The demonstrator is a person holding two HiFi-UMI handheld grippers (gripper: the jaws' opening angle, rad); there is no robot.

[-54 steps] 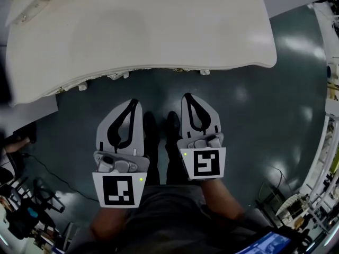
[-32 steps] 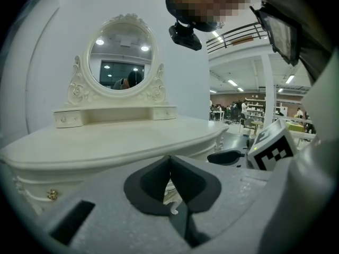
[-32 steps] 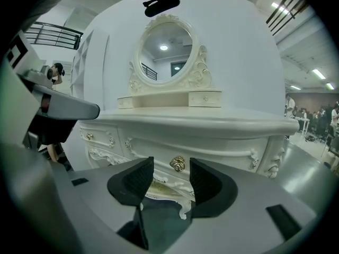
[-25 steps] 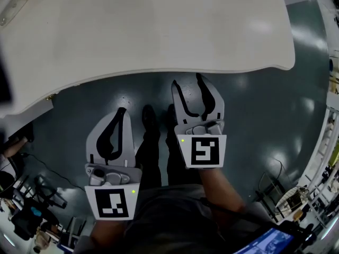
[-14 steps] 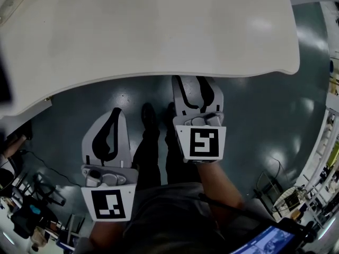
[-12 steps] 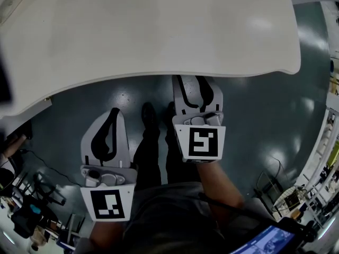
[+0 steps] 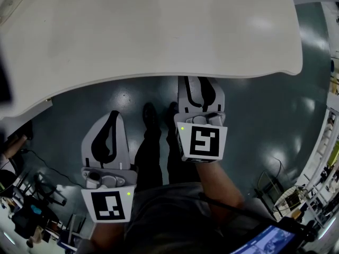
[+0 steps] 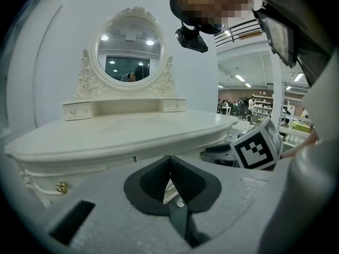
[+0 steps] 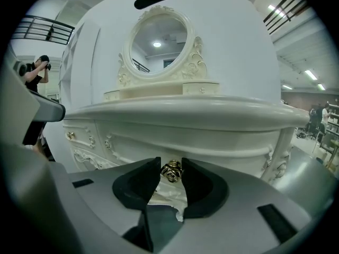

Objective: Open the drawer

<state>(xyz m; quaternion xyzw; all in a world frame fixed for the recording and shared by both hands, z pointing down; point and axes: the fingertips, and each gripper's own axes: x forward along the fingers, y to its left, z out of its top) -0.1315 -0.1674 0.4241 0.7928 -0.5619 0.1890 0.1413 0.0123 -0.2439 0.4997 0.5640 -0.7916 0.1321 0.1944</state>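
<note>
A white dressing table [image 7: 159, 30] fills the top of the head view. Its curved drawer front [image 9: 222, 142] carries a gold knob [image 9: 171, 171]. My right gripper [image 9: 171, 165] reaches under the tabletop edge, its marker cube [image 7: 204, 142] showing in the head view. Its jaws have just been closing with the knob between them, and both pads now touch the knob. My left gripper [image 7: 112, 115] hangs back over the floor, left of the right one. The left gripper [image 8: 170, 160] is shut on nothing.
An oval mirror [image 8: 130, 41] and small upper drawers [image 8: 79, 110] stand at the table's back. Another gold knob [image 9: 69, 135] sits on the left drawer. The person's shoes [image 7: 151, 115] are between the grippers. A carved table leg [image 9: 278, 163] stands at the right.
The right gripper has moved forward until its tips went under the table edge, and its wide jaws have narrowed onto the knob. The left gripper stayed shut and low.
</note>
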